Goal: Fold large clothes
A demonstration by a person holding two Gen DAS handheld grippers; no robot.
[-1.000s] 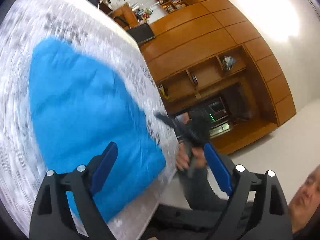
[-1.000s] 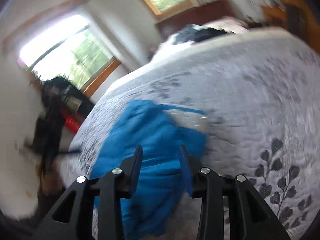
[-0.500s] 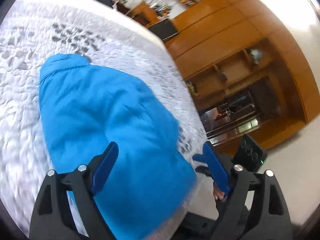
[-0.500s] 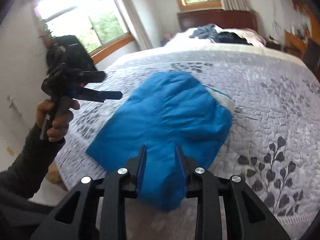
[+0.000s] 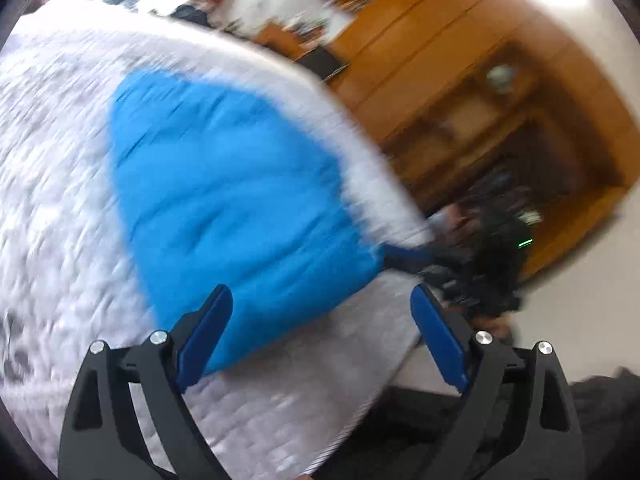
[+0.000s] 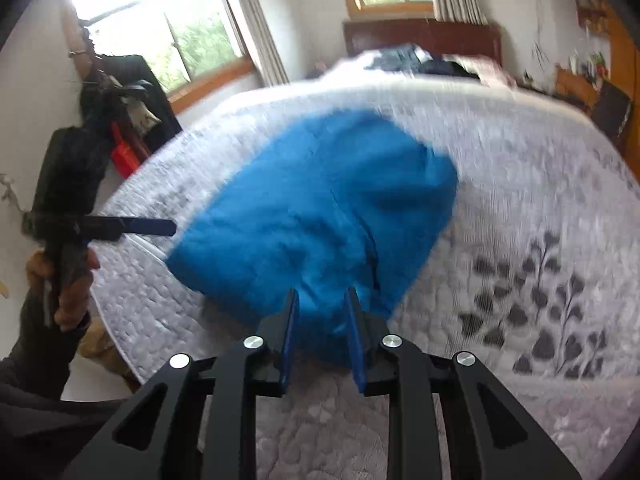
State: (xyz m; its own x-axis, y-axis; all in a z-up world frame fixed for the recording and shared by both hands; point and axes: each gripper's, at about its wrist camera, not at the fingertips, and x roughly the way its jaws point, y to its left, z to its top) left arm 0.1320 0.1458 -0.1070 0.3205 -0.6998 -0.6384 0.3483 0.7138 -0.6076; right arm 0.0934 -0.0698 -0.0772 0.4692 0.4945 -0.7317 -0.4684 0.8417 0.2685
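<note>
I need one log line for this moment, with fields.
garment: blue jacket folded on bed quilt | left claw: open, empty | right claw: open, empty, at jacket's near edge

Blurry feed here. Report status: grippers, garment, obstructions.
Left gripper open, holding nothing. Right gripper narrowly open at the near edge of the folded bright blue padded jacket, grip unclear. Grey leaf-print quilt bare around it.

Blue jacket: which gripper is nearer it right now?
Right. The right gripper sits at the blue jacket's near edge, fingers narrowly apart. The left gripper hangs wide open, off its corner.
</note>
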